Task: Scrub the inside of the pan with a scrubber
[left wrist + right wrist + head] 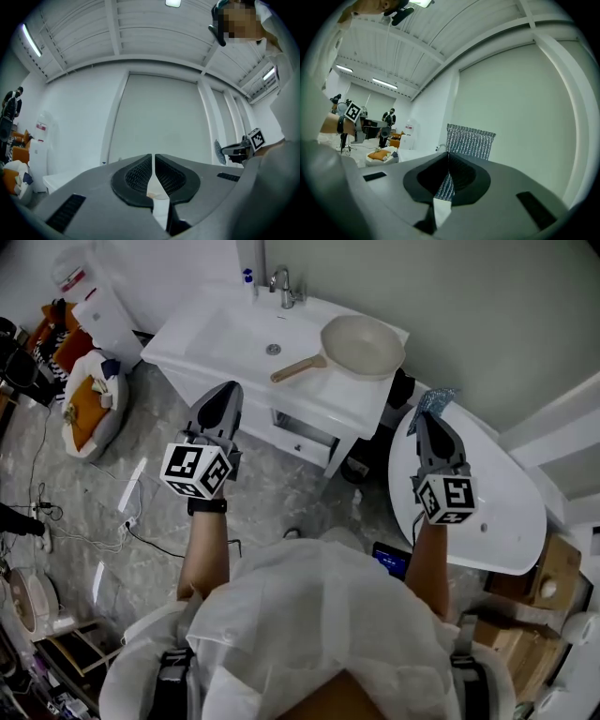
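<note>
A cream pan [362, 345] with a wooden handle [298, 368] lies on the right end of the white sink counter [202, 326], beside the basin. My right gripper [423, 416] hangs in the air to the pan's lower right, over the edge of a white table, shut on a grey-blue mesh scrubber [434, 398]. In the right gripper view the scrubber [469, 139] stands up from the closed right gripper [448, 159]. My left gripper [228, 389] is held in front of the counter, shut and empty. The left gripper [153, 157] has its pads together.
A faucet [284, 287] stands at the back of the basin. An oval white table [492, 507] is at the right, with cardboard boxes [551, 579] beyond it. An orange cushion [87, 401] and cables [56, 521] lie on the floor at the left. A person [388, 123] stands far off.
</note>
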Tool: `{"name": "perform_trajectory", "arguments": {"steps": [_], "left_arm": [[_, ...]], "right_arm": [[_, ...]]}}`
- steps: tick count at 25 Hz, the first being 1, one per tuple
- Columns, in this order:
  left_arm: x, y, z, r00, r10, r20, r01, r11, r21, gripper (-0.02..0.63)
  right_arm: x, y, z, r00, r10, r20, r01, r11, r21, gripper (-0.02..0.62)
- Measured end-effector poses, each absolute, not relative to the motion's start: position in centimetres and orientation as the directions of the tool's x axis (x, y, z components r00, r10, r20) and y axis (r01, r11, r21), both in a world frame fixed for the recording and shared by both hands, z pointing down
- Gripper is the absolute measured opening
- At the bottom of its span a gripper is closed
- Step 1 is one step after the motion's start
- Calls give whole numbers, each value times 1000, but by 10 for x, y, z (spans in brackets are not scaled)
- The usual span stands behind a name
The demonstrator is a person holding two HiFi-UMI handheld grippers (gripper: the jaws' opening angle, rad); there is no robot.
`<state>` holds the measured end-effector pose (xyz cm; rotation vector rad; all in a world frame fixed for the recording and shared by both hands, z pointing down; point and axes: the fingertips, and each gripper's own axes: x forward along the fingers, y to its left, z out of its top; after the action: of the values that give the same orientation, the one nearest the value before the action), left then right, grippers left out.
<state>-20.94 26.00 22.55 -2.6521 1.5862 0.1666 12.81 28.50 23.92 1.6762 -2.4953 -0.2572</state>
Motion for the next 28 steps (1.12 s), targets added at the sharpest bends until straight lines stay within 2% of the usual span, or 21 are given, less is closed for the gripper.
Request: {"name": "perform_trajectory", "arguments": {"steps": [7,14,28], "left_arm": [[-196,196,235,531,-843,-86,-847,-532,-10,32],[-159,94,244,555,-830,-50,-832,-553,-51,32],[-80,-42,288,579,-808,108,-805,-588,-82,34]], "right_arm": [[129,232,244,-356,-933,42,-906,356,227,17],[149,128,259,-369,-928,55,-908,373,193,17],[179,-33,291,-456,-882,118,-872,469,137,17]]}}
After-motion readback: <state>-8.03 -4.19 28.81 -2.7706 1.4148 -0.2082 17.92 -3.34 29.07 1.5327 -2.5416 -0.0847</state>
